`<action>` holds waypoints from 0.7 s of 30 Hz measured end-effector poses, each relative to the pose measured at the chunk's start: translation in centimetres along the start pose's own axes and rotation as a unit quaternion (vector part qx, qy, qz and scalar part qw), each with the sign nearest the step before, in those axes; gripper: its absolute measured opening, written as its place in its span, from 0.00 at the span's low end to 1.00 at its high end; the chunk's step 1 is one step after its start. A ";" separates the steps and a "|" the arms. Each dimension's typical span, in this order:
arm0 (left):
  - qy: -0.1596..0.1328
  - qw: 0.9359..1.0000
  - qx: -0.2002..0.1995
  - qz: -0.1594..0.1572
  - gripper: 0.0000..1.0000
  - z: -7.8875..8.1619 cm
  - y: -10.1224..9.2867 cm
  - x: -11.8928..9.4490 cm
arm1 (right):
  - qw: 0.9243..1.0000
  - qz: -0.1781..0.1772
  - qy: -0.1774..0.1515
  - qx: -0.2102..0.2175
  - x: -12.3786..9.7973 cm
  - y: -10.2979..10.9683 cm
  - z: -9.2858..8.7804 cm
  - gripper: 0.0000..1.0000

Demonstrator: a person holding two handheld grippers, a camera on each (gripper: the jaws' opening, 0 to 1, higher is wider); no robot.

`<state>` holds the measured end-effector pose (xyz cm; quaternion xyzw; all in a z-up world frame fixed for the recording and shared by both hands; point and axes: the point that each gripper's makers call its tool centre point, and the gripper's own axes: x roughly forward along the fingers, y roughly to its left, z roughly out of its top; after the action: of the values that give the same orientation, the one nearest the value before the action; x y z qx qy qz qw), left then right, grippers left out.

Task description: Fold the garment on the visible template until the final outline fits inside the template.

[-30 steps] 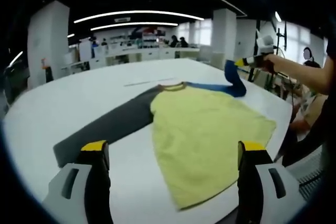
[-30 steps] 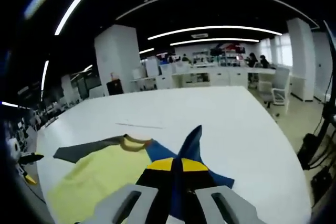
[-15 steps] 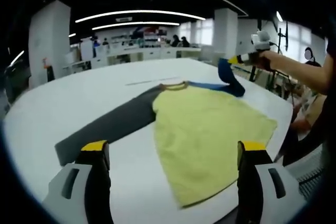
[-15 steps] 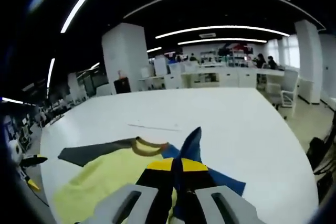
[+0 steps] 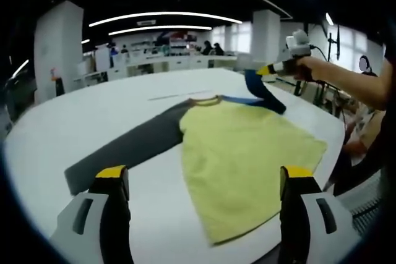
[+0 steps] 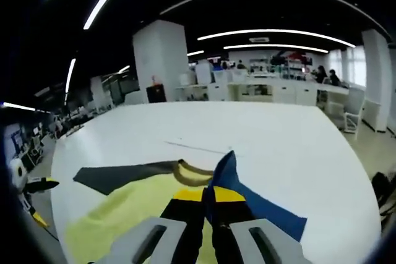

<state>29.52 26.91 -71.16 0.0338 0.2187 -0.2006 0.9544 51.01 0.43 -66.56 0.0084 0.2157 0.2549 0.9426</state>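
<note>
A yellow shirt [image 5: 244, 159] with one dark grey sleeve [image 5: 130, 146] and one blue sleeve [image 5: 260, 91] lies flat on the white table [image 5: 93, 112]. My right gripper [image 6: 207, 199] is shut on the blue sleeve [image 6: 226, 174] and holds its end lifted above the shirt's far right shoulder; that gripper [image 5: 272, 70] also comes into the left gripper view at the upper right. My left gripper [image 5: 201, 180] hangs open over the near table edge, well short of the shirt's hem, with nothing between its jaws. A thin line [image 5: 176, 96] marks the table beyond the collar.
A person's arm [image 5: 352, 85] reaches in from the right. Desks, pillars and several people stand far behind the table [image 6: 278, 88]. An office chair [image 6: 352, 119] stands off the table's far right. The left gripper [image 6: 28, 187] shows at the left edge.
My right gripper has carried the lifted blue sleeve to the left, inward over the shirt. The left gripper has stayed still and open.
</note>
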 end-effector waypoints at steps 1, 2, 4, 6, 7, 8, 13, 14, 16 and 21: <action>0.000 1.000 0.000 0.001 0.99 0.0 0.0 0.0 | 1.000 0.003 0.000 -0.001 0.3 0.4 0.1 0.00; 0.001 1.000 0.001 0.001 0.99 -0.1 0.1 0.0 | 1.000 0.006 0.001 -0.004 0.6 0.7 0.1 0.00; 0.001 1.000 0.000 0.002 0.98 -0.1 0.2 0.0 | 1.000 0.010 0.006 -0.009 1.3 1.1 0.1 0.00; 0.002 1.000 -0.001 0.003 0.98 -0.1 0.2 0.0 | 1.000 0.014 0.010 -0.021 1.9 1.6 0.2 0.00; 0.002 1.000 -0.001 0.003 0.98 -0.2 0.3 0.0 | 1.000 0.015 0.012 -0.022 2.1 1.8 0.1 0.00; 0.002 1.000 -0.001 0.003 0.98 -0.2 0.2 0.0 | 0.999 0.017 0.013 -0.027 2.4 2.0 0.2 0.00; 0.003 1.000 -0.003 0.003 0.98 -0.3 0.2 -0.1 | 0.999 0.023 0.015 -0.026 3.5 2.7 0.2 0.00; 0.004 1.000 -0.003 0.003 0.98 -0.3 0.2 -0.1 | 0.999 0.025 0.018 -0.028 3.7 2.8 0.1 0.00; 0.006 1.000 -0.001 0.003 0.98 -0.4 0.2 -0.1 | 0.999 0.029 0.023 -0.034 4.2 3.4 0.0 0.00; 0.007 1.000 -0.004 0.007 0.98 -0.6 0.4 -0.3 | 0.998 0.044 0.029 -0.041 5.2 5.0 -0.1 0.00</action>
<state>29.20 27.46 -71.60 0.0325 0.2259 -0.1931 0.9543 52.60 7.30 -68.13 -0.0283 0.2318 0.3048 0.9233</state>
